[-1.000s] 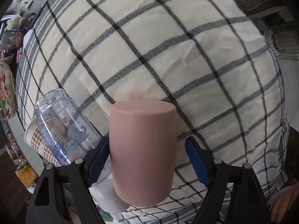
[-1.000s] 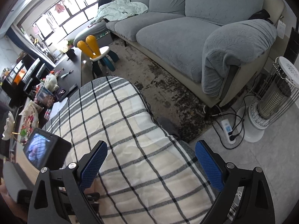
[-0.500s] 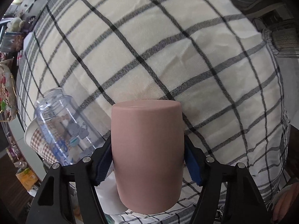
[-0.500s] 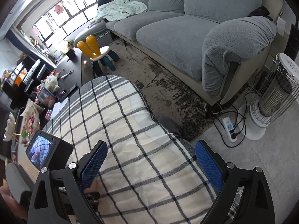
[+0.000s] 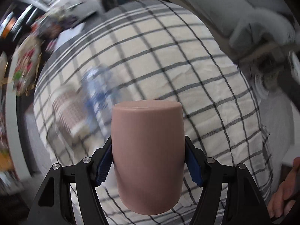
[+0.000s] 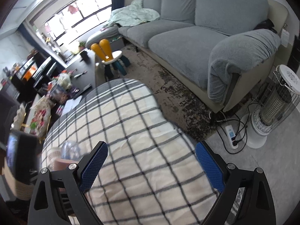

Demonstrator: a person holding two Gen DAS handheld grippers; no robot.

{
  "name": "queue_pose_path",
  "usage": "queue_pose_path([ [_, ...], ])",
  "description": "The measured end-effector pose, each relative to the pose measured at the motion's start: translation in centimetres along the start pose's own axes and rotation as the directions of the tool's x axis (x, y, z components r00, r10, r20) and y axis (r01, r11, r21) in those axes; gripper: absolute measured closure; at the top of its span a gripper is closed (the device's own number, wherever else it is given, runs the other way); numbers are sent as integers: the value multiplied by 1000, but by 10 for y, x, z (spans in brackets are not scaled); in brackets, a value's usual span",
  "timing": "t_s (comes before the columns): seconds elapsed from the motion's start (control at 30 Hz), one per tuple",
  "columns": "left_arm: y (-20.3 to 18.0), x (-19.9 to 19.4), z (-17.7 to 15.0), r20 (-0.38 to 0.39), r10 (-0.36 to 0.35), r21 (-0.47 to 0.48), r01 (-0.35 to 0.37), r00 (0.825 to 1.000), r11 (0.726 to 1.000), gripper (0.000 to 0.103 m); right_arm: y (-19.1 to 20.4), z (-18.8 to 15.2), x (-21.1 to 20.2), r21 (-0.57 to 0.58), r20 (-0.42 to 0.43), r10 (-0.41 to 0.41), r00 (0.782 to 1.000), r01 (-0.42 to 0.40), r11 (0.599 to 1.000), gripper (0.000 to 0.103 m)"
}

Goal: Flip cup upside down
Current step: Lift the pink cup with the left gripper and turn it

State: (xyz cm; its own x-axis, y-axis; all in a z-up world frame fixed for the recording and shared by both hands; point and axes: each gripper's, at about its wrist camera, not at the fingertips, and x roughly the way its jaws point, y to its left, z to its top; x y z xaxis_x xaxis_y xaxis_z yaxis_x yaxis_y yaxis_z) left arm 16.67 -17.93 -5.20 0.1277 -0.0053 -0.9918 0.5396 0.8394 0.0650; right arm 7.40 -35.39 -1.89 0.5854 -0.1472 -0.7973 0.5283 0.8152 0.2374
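I see a big table with a checked cloth (image 5: pixel 196 60). My left gripper (image 5: pixel 148 161) sits above the cloth, and its two blue pads squeeze the sides of the pink cup (image 5: pixel 147 155). The cup's closed flat end faces away from me. I cannot tell if the cup touches the cloth. My right gripper (image 6: pixel 151 166) hangs over the cloth too, wide apart and holding nothing. The cup looks smooth, so I think it could slip out if I turn it fast.
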Motion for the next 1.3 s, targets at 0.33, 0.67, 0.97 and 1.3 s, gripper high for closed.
queue_pose_path([
  [0.33, 52, -1, -118, 42, -195, -379, 196, 980, 904, 34, 59, -54, -36, -233, -29, 49, 998, -54, 971, 8],
  [0.67, 9, 37, -135, 79, -356, -447, 353, 931, 822, 34, 24, -72, -44, -326, -95, -73, 993, 38, 945, 8],
  [0.97, -46, 62, -105, 27, -387, -361, 370, 922, 856, 34, -25, -65, -45, -295, -112, -167, 980, 128, 947, 8],
  [1.3, -50, 63, -95, 20, -322, -334, 310, 947, 890, 27, -29, -66, -36, -282, -141, -163, 977, 118, 952, 8],
])
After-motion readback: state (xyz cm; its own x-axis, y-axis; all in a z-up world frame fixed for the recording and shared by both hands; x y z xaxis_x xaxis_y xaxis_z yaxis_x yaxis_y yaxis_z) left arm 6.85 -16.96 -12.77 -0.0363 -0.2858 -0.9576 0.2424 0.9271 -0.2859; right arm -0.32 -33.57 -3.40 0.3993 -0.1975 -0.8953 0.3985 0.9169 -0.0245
